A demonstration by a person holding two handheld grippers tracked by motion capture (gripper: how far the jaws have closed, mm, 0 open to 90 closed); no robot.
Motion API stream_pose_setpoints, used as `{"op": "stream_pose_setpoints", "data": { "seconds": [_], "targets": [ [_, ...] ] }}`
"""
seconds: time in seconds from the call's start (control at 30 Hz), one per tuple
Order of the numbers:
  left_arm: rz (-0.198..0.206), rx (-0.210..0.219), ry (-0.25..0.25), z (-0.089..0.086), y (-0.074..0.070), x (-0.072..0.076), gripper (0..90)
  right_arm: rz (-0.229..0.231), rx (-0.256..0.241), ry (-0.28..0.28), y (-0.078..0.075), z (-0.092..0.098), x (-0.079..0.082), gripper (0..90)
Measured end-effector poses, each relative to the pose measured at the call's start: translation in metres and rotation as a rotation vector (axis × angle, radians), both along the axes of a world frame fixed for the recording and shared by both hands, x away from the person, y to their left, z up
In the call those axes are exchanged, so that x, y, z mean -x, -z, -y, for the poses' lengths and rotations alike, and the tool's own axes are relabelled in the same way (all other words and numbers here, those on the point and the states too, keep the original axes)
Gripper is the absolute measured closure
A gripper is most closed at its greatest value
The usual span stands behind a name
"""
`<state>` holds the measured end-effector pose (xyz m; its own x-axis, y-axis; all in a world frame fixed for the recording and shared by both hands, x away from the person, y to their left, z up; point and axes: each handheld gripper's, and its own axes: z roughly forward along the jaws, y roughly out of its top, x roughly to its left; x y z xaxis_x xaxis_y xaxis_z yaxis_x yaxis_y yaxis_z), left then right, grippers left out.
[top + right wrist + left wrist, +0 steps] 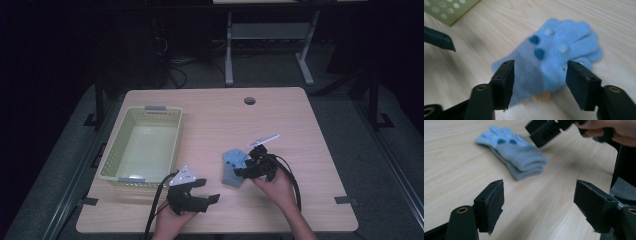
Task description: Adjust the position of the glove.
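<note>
The step in hand looks like a pick of the blue glove (233,166), which lies flat on the tabletop (295,125) near the front middle, well apart from the pale green basket (114,145) at the left. To do it well, the right gripper (248,169) should come down squarely so that both fingers straddle the thick middle of the glove, close to the cuff where the knit is doubled, then close firmly before lifting; a pinch on the thin finger end would likely let the fabric slip or trail. In the right gripper view the fingers (504,82) stand spread, nothing between them gripped, with the glove (554,57) just beyond and partly between them, its cuff toward the left finger and its finger end reaching past the right one. Whether the tips already touch the fabric is hard to tell, since that view is blurred. The left gripper (195,196) hangs near the front edge, just beside the basket's near corner, its fingers (491,202) also spread and empty, and the glove (515,153) lies well ahead of them on bare wood.
</note>
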<state>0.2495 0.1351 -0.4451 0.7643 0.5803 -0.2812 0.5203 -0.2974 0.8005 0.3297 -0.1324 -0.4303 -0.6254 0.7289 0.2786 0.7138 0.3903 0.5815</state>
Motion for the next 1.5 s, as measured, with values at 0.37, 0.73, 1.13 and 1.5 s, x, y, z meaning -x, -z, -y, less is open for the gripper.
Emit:
{"op": "stream_pose_setpoints", "data": {
  "seconds": [0.37,0.73,1.13,1.5],
  "targets": [
    [-0.091,0.021,-0.06,0.021,-0.013,-0.037,24.1,-0.041,-0.148,0.108,0.002,0.026,0.01,28.6],
    [-0.335,0.083,-0.127,0.035,0.007,-0.08,33.7,-0.077,-0.237,0.194,0.022,0.029,0.016,34.8],
    [-0.47,0.098,-0.131,0.038,0.026,-0.092,47.6,-0.154,-0.313,0.223,0.042,0.027,0.015,40.9],
    [-0.492,0.127,-0.098,0.036,0.033,-0.09,59.2,-0.171,-0.334,0.236,0.046,0.019,0.015,55.6]
  ]
}}
